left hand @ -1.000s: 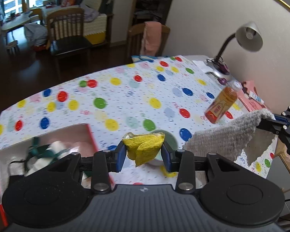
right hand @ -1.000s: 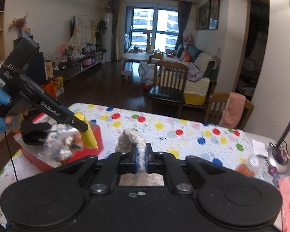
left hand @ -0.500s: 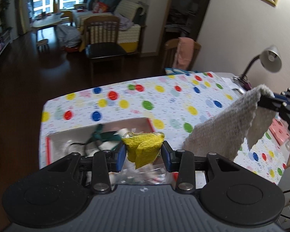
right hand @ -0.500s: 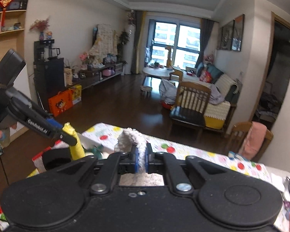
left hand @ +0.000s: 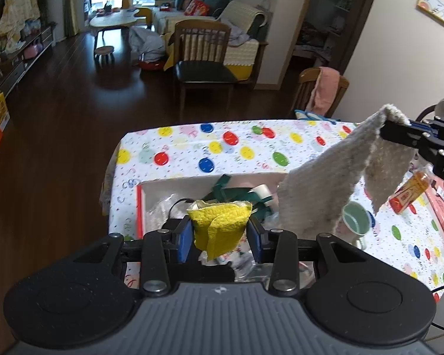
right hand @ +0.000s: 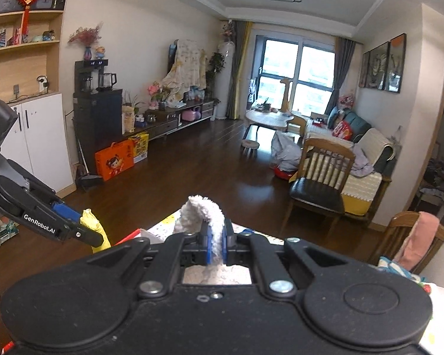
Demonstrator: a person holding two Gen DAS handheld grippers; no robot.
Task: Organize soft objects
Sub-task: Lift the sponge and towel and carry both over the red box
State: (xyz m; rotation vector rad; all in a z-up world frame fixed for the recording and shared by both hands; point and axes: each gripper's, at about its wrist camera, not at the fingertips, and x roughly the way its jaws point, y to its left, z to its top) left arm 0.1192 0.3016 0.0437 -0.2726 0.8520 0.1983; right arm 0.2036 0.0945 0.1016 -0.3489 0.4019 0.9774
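Apparently both cloths are being carried and neither is put away yet. The left hand-held gripper [left hand: 219, 236] is pinching a crumpled, quilted yellow cloth [left hand: 219, 224] between its blue pads, directly above the red-edged box [left hand: 139, 207] lying just beyond its fingertips on the dotted surface [left hand: 222, 148]. The right hand-held gripper [right hand: 216, 244] is clamping tight on a nubby grey towel [left hand: 325, 183], which is draping in a limp fold beside the left one. Dropping both in is, I judge, what is remaining.
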